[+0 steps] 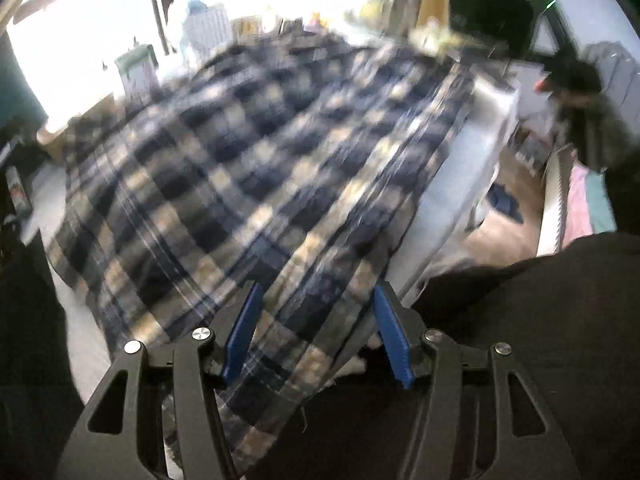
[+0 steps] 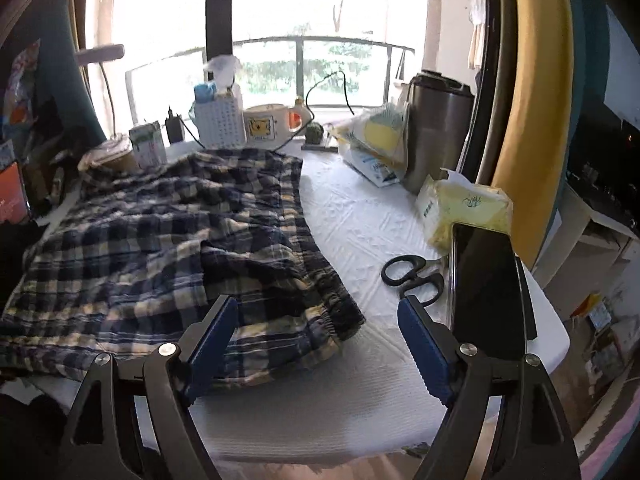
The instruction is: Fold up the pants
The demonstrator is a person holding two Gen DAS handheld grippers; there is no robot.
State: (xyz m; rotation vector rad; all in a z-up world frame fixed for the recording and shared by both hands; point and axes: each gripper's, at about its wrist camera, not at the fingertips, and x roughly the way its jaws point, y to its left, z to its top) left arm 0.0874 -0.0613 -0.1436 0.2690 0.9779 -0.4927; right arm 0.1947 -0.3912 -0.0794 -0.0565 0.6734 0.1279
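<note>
Blue and cream plaid pants (image 2: 160, 232) lie spread over the white table (image 2: 360, 216), with the elastic waistband (image 2: 332, 308) toward the near right. My right gripper (image 2: 316, 302) hovers open just above the waistband corner, and neither pad touches cloth. In the blurred left wrist view the pants (image 1: 240, 160) fill the middle. My left gripper (image 1: 316, 288) is open over their near edge. Plaid fabric runs between and under its blue fingers (image 1: 244, 328), but the pads stand apart from it.
Black scissors (image 2: 412, 276), a dark phone (image 2: 486, 280) and a yellow tissue pack (image 2: 464, 208) lie right of the pants. A steel tumbler (image 2: 436, 136), a mug (image 2: 262, 126), a white holder (image 2: 220, 120) and a carton (image 2: 148, 144) line the far edge by the window.
</note>
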